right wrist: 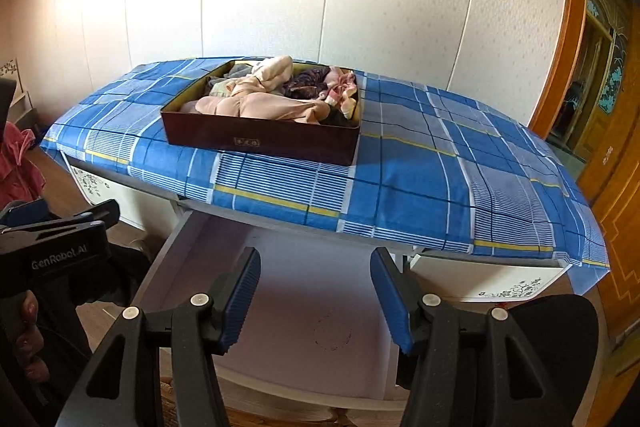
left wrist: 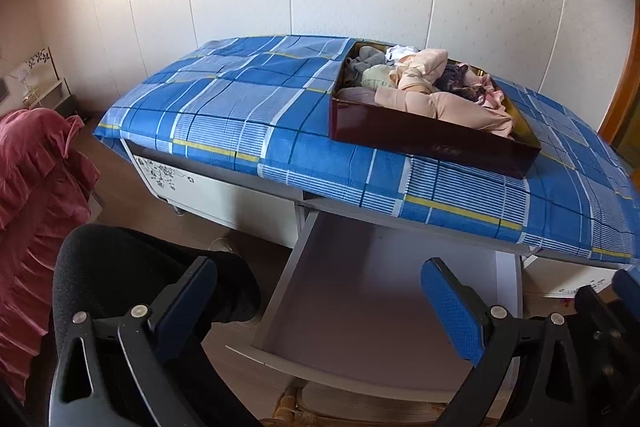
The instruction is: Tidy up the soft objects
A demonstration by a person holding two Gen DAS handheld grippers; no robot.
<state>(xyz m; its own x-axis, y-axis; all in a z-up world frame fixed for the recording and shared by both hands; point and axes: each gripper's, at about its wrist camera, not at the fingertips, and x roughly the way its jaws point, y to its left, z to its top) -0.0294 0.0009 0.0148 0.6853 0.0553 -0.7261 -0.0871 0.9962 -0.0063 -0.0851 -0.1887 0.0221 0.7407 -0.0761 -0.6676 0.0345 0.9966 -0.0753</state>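
A dark brown box (left wrist: 432, 141) (right wrist: 264, 141) sits on the blue plaid cloth over a white cabinet. It holds a heap of soft clothes (left wrist: 436, 87) (right wrist: 272, 95): peach, grey, pale green, dark floral and pink pieces. Below the cloth a white drawer (left wrist: 380, 291) (right wrist: 316, 311) is pulled out and is bare inside. My left gripper (left wrist: 320, 303) is open and empty over the drawer's left side. My right gripper (right wrist: 316, 303) is open and empty above the drawer. The left gripper also shows at the left edge of the right wrist view (right wrist: 56, 227).
The blue plaid cloth (left wrist: 248, 107) (right wrist: 460, 179) covers the cabinet top. A red ruffled fabric (left wrist: 36, 187) hangs at the left. A black-clad leg (left wrist: 160, 283) is beside the drawer. An orange wooden door (right wrist: 608, 131) stands at the right. A white panelled wall is behind.
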